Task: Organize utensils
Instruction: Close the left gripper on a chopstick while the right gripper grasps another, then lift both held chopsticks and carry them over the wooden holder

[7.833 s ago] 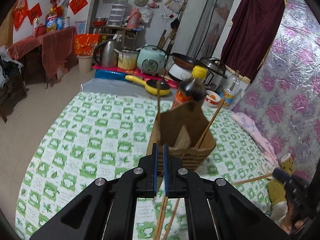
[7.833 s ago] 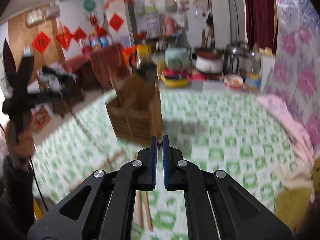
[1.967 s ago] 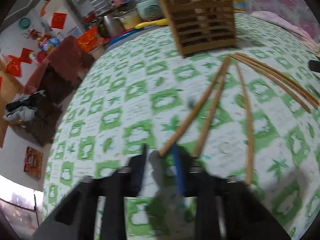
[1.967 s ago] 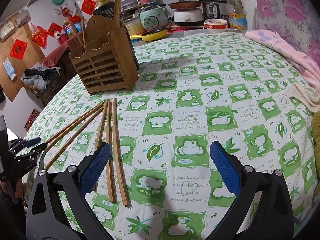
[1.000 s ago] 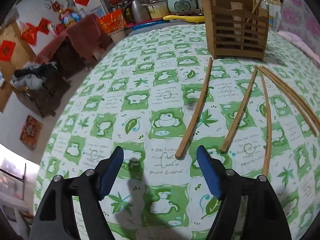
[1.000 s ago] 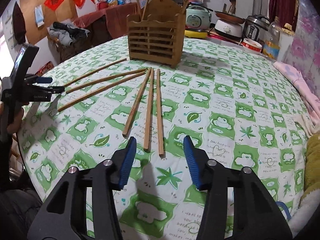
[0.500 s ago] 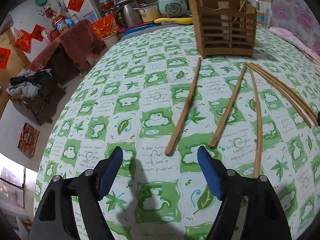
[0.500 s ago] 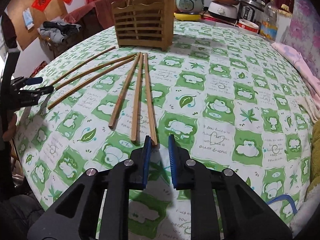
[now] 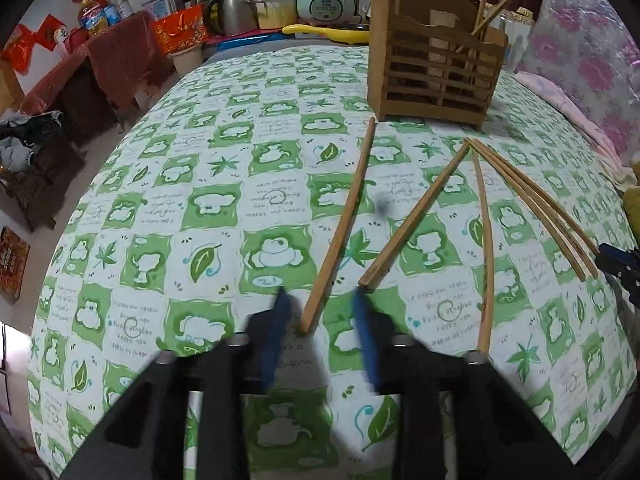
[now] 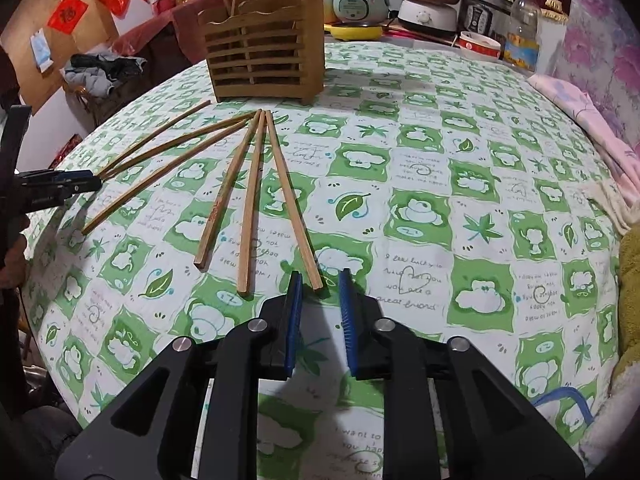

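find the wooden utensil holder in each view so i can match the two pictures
Left wrist view: the wooden utensil holder stands upper right, beyond the far ends of the chopsticks.
Right wrist view: the same holder stands upper left of centre.
Shared landmark: the pale green rice cooker behind the table.

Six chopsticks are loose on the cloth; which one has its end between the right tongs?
The rightmost chopstick of the close-set three: its near end lies between the right tongs; the others end further left.
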Demonstrator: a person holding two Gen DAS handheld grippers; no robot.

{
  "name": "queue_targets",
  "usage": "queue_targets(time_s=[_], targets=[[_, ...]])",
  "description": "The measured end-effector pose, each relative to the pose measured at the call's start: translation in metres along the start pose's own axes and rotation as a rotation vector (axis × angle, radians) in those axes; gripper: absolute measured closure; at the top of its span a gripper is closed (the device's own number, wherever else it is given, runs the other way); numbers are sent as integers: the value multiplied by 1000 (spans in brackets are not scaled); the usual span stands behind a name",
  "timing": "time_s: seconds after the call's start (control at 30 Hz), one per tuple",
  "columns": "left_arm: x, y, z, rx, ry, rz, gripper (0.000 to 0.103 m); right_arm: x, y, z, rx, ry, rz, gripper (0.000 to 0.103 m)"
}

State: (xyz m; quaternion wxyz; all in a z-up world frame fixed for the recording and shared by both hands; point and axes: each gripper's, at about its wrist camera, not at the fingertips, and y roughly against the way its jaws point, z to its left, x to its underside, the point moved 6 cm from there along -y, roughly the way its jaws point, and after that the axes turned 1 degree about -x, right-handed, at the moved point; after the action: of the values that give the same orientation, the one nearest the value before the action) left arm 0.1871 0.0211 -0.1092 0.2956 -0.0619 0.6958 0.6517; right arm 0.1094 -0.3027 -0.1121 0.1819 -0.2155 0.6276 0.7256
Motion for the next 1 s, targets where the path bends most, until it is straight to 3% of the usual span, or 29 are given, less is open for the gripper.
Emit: queue_targets(time_s=[0.07, 0.3, 0.43, 0.57, 0.7, 0.87, 1.0], targets=[[3, 2, -6, 0, -28, -5, 92, 0, 0, 2, -7, 9, 0, 91], [9, 6, -16, -53, -86, -17, 92, 0, 0, 0, -11, 12, 5, 90], [10, 7, -14, -44, -70, -17, 96, 0, 3, 1, -17, 16, -10, 96], [13, 17, -16, -40, -50, -31, 97, -5, 21, 3, -2, 20, -85, 96], [-2, 46, -20, -39, -40, -95, 97, -30, 58, 2, -8, 7, -197, 96], [-39, 90, -25, -15, -24, -200, 97, -78, 113, 3, -9, 16, -356, 96], [-73, 117, -32, 7, -12, -267, 97, -110, 131, 4, -7, 14, -425, 96]])
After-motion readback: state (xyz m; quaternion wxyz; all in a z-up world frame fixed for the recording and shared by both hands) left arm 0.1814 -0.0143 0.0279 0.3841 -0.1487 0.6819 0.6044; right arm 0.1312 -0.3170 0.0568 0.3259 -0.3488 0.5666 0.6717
